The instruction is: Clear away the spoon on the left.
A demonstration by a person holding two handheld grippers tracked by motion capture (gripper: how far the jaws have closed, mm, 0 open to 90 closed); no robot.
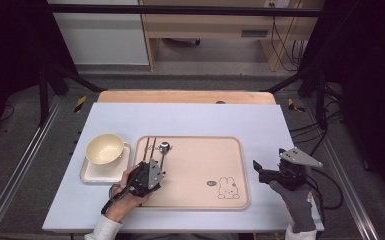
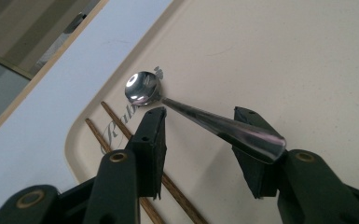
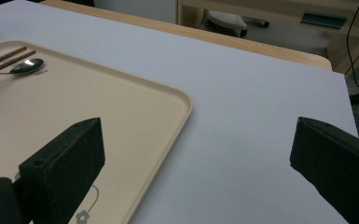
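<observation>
Spoon (image 2: 200, 119) lies on the tray (image 1: 230, 145), near its far-left corner, just right of the chopsticks (image 1: 150, 146) and roughly parallel to them — bowl end away from the person, handle toward them. This looks like a place setting: cutlery grouped along the tray's left side, the middle left bare.

Left gripper (image 2: 200, 140) sits low over the spoon handle. Its jaws straddle the handle but stand apart; the left pad is clear of the metal, the handle end lies against the right jaw with no squeeze visible. I read this as released — spoon resting on the tray by itself, not gripped. One chopstick passes under the left jaw.

Right gripper (image 1: 266, 172) is parked on the white mat (image 1: 190, 117) just beyond the tray's right edge, jaws wide apart, nothing between them. Probably waiting out of the way while the left works.

Bowl (image 1: 104, 148) sits on a small square plate (image 1: 92, 176), just left of the tray, off it — likely the next item to bring over, judging by the free space.

Writing: script print on the tray under the spoon bowl, starts "Ra…" in the left gripper view, rest covered. A rabbit drawing (image 1: 225, 188) with a small dark badge (image 1: 210, 183) at the near-right corner; badge text too small to read.
</observation>
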